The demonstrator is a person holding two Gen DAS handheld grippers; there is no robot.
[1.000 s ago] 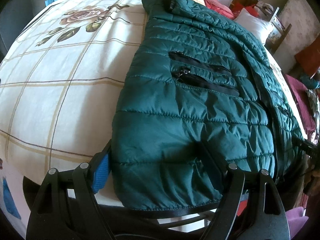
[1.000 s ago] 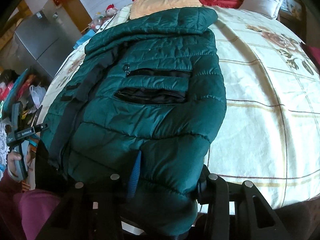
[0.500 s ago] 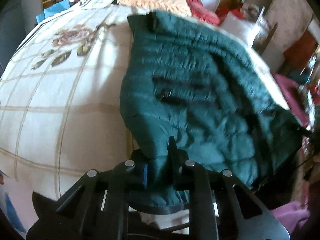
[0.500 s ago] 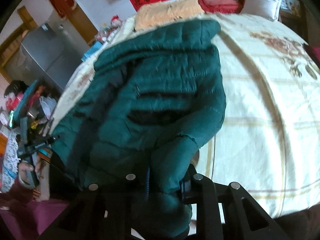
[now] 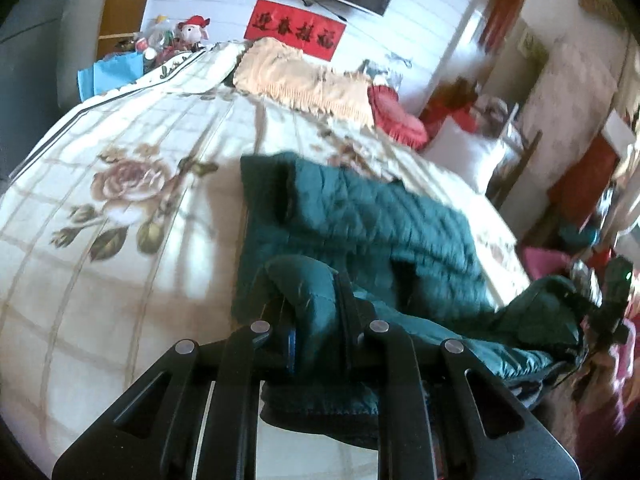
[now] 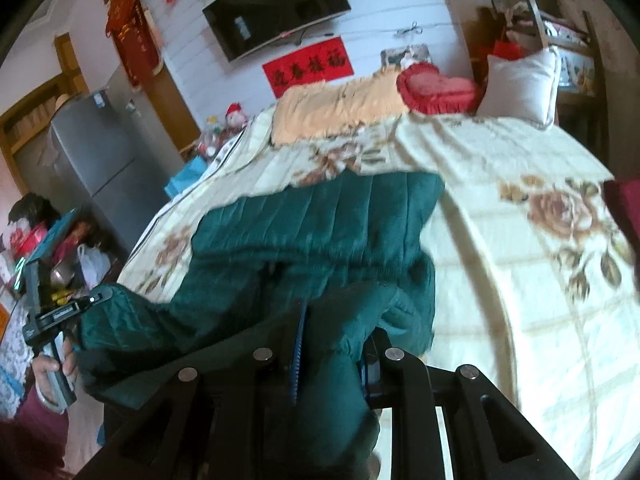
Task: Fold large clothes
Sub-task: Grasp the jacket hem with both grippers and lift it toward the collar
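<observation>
A dark green quilted jacket (image 5: 360, 216) lies on the floral bedspread (image 5: 100, 248). My left gripper (image 5: 316, 320) is shut on the jacket's near hem corner and holds it lifted over the rest of the jacket. My right gripper (image 6: 332, 340) is shut on the other hem corner of the jacket (image 6: 320, 224), also raised. The hem hangs in a fold between the two grippers. The left gripper also shows in the right wrist view (image 6: 60, 312), and the right gripper at the far right of the left wrist view (image 5: 604, 320).
A peach blanket (image 5: 304, 80), a red heart cushion (image 6: 436, 88) and a white pillow (image 6: 520, 84) lie at the head of the bed. A grey fridge (image 6: 92, 152) and clutter stand at the bed's left side. A TV (image 6: 276, 8) hangs on the wall.
Both grippers closed on the jacket's hem corners and lifted them up and forward toward the collar. The lower half now folds over the upper part; the pockets are hidden.
</observation>
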